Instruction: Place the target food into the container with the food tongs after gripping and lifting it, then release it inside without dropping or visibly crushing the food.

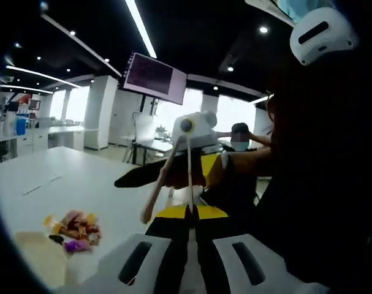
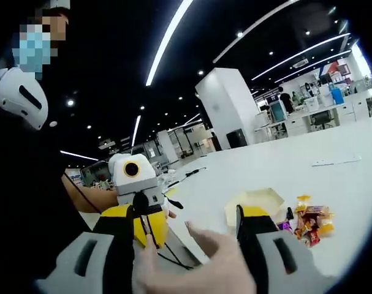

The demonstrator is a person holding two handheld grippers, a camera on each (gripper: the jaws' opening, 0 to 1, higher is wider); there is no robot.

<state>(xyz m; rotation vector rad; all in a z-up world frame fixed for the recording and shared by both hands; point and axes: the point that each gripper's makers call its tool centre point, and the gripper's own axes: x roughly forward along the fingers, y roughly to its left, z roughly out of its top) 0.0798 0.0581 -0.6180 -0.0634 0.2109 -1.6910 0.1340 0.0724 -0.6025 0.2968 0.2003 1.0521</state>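
Right claw [image 2: 186, 215] is released, jaws wide, so a bare hand [image 2: 198, 266] can be reached between them, likely to seat the cream plastic food tongs [image 1: 164, 177]. Left claw [image 1: 189, 213] is clenched, empty. Colourful wrapped candies [image 2: 308, 223] are piled lower right on the white surface [image 2: 357, 184], just beside the pale hexagonal container [image 2: 259, 201], not yet gripped.

The counter [image 1: 69, 171] is plain white. On it lies a heap of wrapped sweets [image 1: 75, 231] in orange, yellow, pink, purple and red. Beside them sits a pale cream container [image 2: 259, 201]. The left gripper [image 1: 192, 257] is white with black slots, black jaws and yellow bands. The right gripper [image 2: 192, 245] has the same white, black and yellow. The tongs [image 1: 167, 171] are cream. A hand [image 2: 198, 269] shows between the right jaws.
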